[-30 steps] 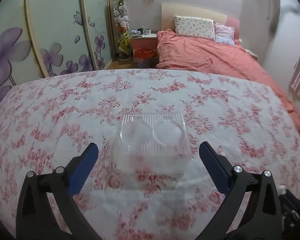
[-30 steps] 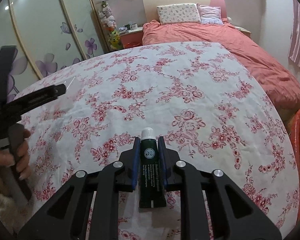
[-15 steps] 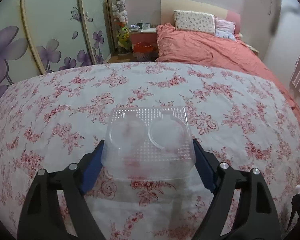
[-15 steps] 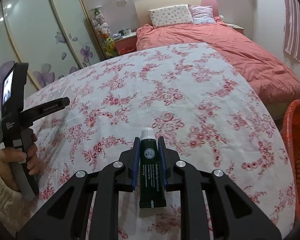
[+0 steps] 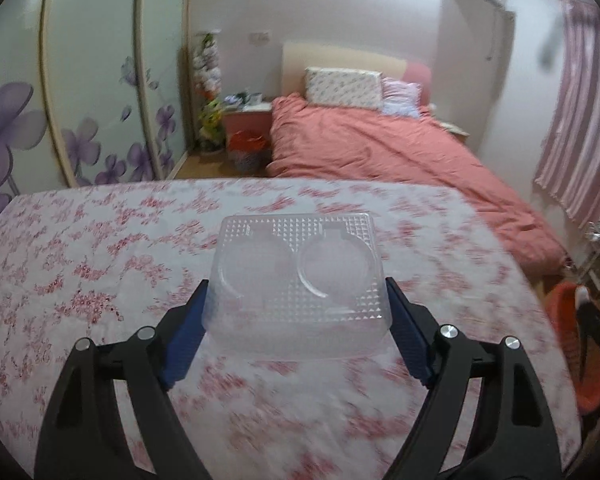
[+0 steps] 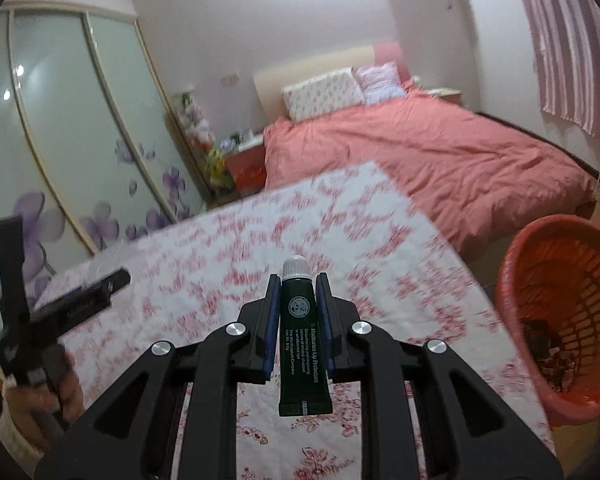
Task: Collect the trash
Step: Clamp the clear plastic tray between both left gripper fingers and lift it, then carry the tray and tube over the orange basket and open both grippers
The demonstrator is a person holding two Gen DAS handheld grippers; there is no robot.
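My left gripper is shut on a clear plastic blister tray with two round wells and holds it above the floral bedspread. My right gripper is shut on a dark green tube with a white cap, held above the same bedspread. An orange plastic basket with some dark scraps inside stands on the floor to the right; its edge also shows in the left wrist view. The left gripper's body shows at the left of the right wrist view.
A bed with a coral duvet lies beyond the floral surface. Sliding wardrobe doors with purple flowers line the left wall. A nightstand and a small bin stand by the bed. Striped pink curtains hang at the right.
My left gripper closed on the clear tray and lifted it off the bedspread. My right gripper rose and swung right with the tube, bringing the orange basket into view.
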